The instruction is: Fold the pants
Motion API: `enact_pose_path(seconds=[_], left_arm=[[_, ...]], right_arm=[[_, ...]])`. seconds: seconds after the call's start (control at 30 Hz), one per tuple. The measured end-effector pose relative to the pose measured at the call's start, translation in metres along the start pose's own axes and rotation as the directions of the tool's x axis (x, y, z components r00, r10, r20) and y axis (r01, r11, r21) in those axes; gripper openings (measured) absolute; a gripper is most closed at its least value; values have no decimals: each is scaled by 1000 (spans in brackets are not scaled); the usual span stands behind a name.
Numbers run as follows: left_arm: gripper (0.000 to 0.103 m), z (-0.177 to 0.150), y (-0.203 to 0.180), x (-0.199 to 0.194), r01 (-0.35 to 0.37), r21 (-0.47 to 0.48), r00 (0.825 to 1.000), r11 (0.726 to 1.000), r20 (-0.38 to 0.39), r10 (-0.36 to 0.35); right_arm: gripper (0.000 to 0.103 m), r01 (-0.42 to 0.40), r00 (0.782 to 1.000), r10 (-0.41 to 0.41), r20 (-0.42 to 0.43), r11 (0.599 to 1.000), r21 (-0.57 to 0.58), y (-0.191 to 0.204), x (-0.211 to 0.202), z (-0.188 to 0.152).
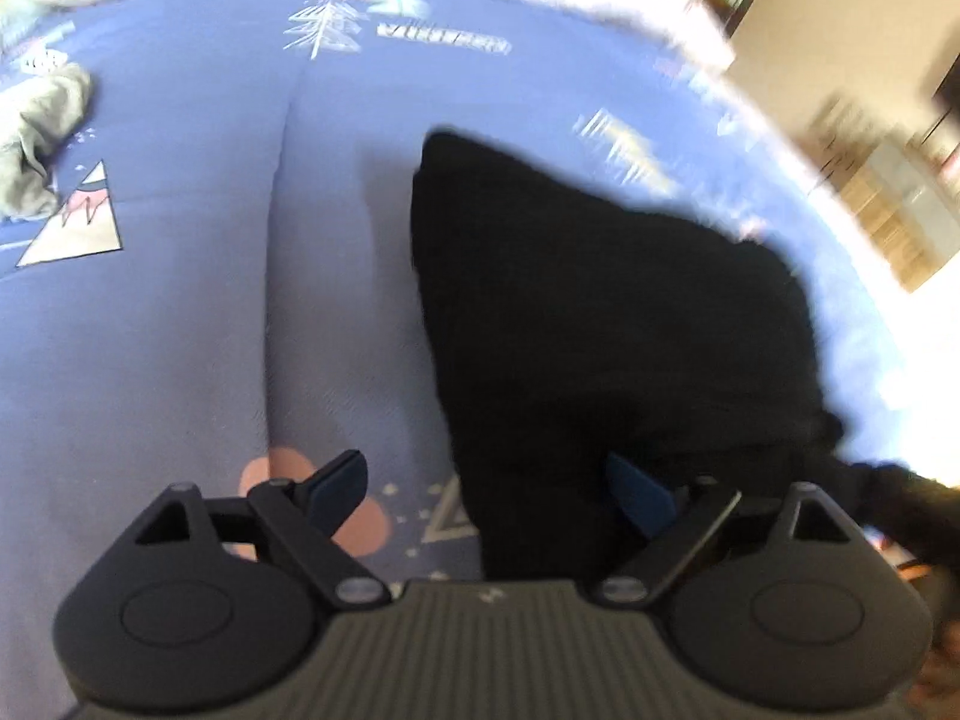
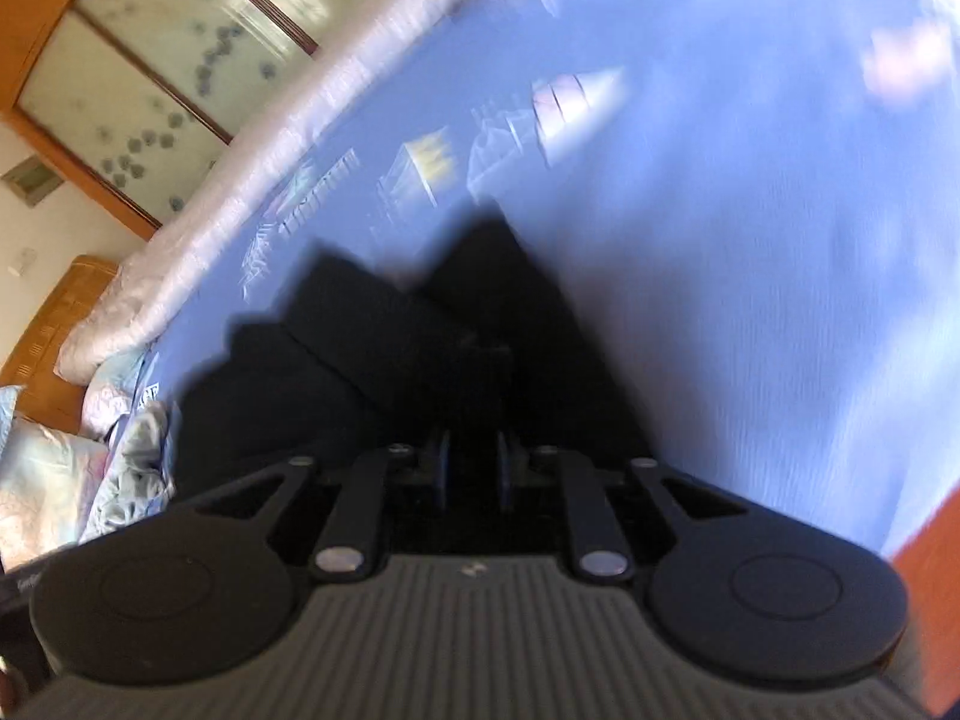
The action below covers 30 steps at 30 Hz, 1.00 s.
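Note:
The black pants (image 1: pixel 600 312) lie bunched on the blue patterned bedsheet (image 1: pixel 180 330), right of centre in the left wrist view. My left gripper (image 1: pixel 486 486) is open wide above the near edge of the pants, its right finger over the black cloth and its left finger over the sheet. In the right wrist view the pants (image 2: pixel 372 348) fill the lower middle. My right gripper (image 2: pixel 473 471) has its jaws close together with black cloth between them, shut on the pants. That view is blurred.
A crumpled grey-green garment (image 1: pixel 42 138) lies at the far left of the bed. A white quilt edge (image 2: pixel 288 138) borders the sheet. Wooden wardrobe doors (image 2: pixel 138 60) and pillows (image 2: pixel 72 468) are at the left of the right wrist view.

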<state>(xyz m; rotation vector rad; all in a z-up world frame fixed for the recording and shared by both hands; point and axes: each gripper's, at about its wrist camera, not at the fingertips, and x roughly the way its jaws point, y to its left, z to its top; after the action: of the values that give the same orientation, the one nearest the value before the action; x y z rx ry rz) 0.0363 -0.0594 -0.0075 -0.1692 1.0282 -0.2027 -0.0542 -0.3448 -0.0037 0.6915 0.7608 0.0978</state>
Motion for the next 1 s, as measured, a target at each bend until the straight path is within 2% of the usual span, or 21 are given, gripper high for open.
enact_pose_path(seconds=[0.07,0.17,0.2,0.23,0.3,0.37,0.4,0.43,0.47,0.53,0.6,0.67,0.7,0.73,0.77,0.83,0.9,0.93,1.0], left_arm=[[98,-3,3,7,-34,-3,999,999,-5,34],[95,-3,11,5,-17,-18,1000,1000,-16,17],[95,-3,9,4,-25,-8,1000,1000,-13,25],[95,-4,8,3,-33,1,999,999,-10,33],[96,-5,6,3,-44,8,999,999,-7,44],[98,-4,6,4,-49,6,999,999,-11,49],[99,-4,6,4,-50,4,999,999,-13,50],[99,-4,7,4,-48,1,999,999,-15,48],[99,-4,8,5,-46,-3,999,999,-17,46],[99,-4,6,4,-47,-8,999,999,-16,47],[99,-4,3,3,-55,-1,998,998,-12,55],[97,-3,0,-1,-62,26,998,998,-1,62],[93,-4,-3,-5,-65,47,998,997,10,65],[92,-4,-5,-10,-64,74,998,995,27,62],[92,-5,-8,-13,-63,98,997,993,42,59],[93,-6,-12,-17,-62,139,997,988,63,54],[97,-5,-15,-13,-38,147,998,988,59,30],[98,-5,-17,-9,-32,145,998,989,50,25],[102,-5,-23,2,-76,163,997,984,31,72]], right_arm=[[21,-17,1000,16,-24,999,-42,8,-4,4],[33,-77,997,77,-26,997,-24,5,-15,18],[47,-80,997,80,7,997,-12,0,-14,27],[52,-76,996,76,56,997,-3,-1,-21,32],[53,-90,988,93,125,996,-23,4,-26,43],[57,-100,981,109,157,993,-69,15,-24,60],[62,-108,980,124,158,988,-109,22,-19,71],[72,-123,980,146,133,979,-164,31,-9,80],[75,-133,984,155,92,967,-217,40,5,89],[77,-137,990,143,6,953,-272,52,37,101],[77,-186,979,159,-126,951,-247,57,73,106],[50,-233,946,182,-267,957,-172,55,98,99],[29,-209,952,158,-264,961,-180,56,97,90],[16,-199,962,153,-226,959,-201,58,88,87],[11,-212,969,179,-171,957,-198,58,73,87],[9,-201,980,196,-43,968,-148,54,41,91],[8,-101,990,113,80,985,-141,49,21,95],[9,-33,993,50,110,988,-149,45,23,94],[10,71,995,-59,80,985,-154,34,44,88]])
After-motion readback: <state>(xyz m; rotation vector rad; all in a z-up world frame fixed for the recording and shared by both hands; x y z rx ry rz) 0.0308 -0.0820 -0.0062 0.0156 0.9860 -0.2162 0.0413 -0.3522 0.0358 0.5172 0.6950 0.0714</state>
